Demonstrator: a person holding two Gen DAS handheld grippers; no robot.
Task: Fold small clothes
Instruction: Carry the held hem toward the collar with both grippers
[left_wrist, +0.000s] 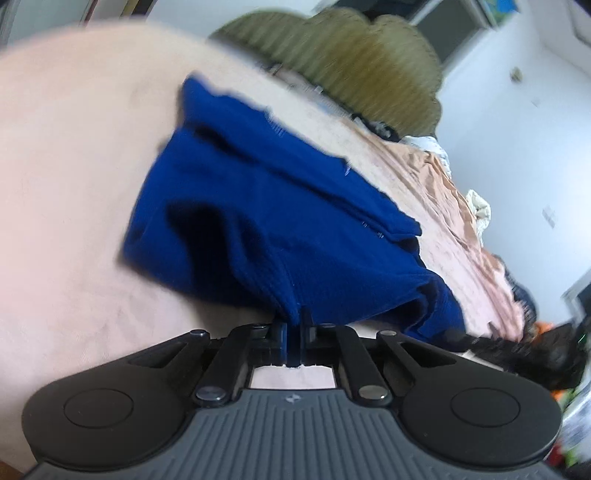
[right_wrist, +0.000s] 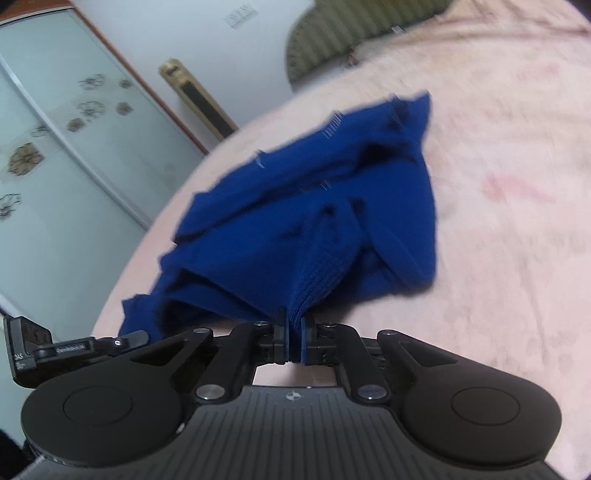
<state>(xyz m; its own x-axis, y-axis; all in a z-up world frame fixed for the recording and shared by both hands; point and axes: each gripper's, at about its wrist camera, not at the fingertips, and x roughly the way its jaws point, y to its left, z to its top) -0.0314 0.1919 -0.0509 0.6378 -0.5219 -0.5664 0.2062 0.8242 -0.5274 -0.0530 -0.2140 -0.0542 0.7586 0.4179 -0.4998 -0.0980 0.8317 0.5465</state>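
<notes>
Both views are smeared by motion, so the knit of the blue garment (left_wrist: 280, 221) reads clearly only at the ribbed edge nearest each camera, and what kind of garment it is cannot be settled; it looks like a small sweater or top, though that is only a fair guess. Its far folds blur into the pink bed sheet (left_wrist: 74, 184), and dark hollows between the layers hide how they are stacked. In the left wrist view the right edge of the picture is cluttered with dark things too blurred to name, and an olive ribbed headboard (left_wrist: 354, 59) rises at the far end of the bed. In the right wrist view a sliding door with flower prints (right_wrist: 55, 147) fills the left side, cut off by the frame, and part of the left gripper's body pokes in at the lower left. The left gripper (left_wrist: 293, 328) is clenched on a bunched ribbed edge of the garment, its fingers (left_wrist: 280, 339) pressed together with blue cloth squeezed up between them. The right gripper (right_wrist: 293, 332) likewise grips a gathered ribbed fold between its closed fingers (right_wrist: 304, 341). From each pinch the garment fans out away from the camera, draped in loose folds over the bed sheet
</notes>
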